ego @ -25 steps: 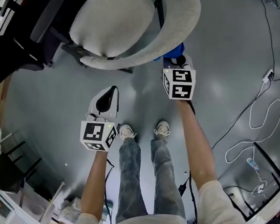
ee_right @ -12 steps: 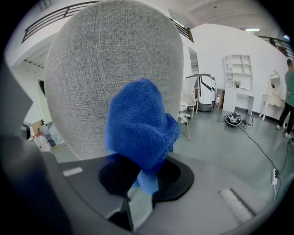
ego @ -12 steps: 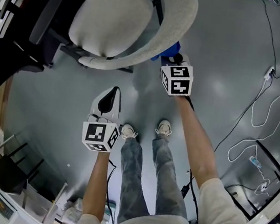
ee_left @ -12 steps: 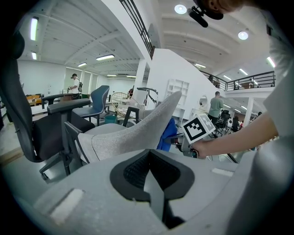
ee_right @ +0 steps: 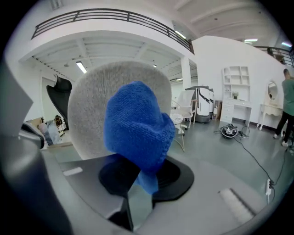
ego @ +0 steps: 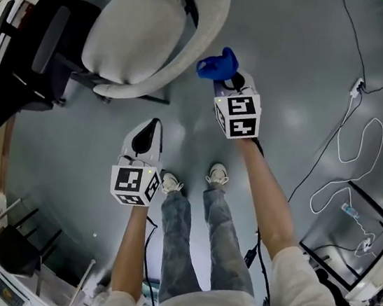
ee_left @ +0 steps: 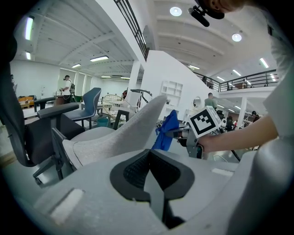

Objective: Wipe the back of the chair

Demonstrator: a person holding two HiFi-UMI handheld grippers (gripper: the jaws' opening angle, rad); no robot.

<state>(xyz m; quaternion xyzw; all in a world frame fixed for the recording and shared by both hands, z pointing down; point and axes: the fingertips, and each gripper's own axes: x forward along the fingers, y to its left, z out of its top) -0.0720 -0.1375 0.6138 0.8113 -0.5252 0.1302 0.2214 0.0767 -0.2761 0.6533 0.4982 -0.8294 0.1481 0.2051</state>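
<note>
Chair [ego: 134,34]: grey fabric, curved backrest, upper left | right gripper [ee_right: 138,181]: pinching bunched blue cloth [ee_right: 135,124] | left gripper [ee_left: 149,172]: jaws pressed together, empty

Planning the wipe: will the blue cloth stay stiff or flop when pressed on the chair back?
Probably floppy: the blue cloth bunches and droops at the jaws of the right hand-held gripper. Its looped weave likely drags on the fuzzy chair back rather than sliding.

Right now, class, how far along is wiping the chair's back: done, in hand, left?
Done: the blue cloth is clamped in the right gripper. In hand: it hangs beside the grey chair back, seemingly just off it. Left: the wiping strokes; no wiped patch shows. The left gripper is shut, empty.
</note>
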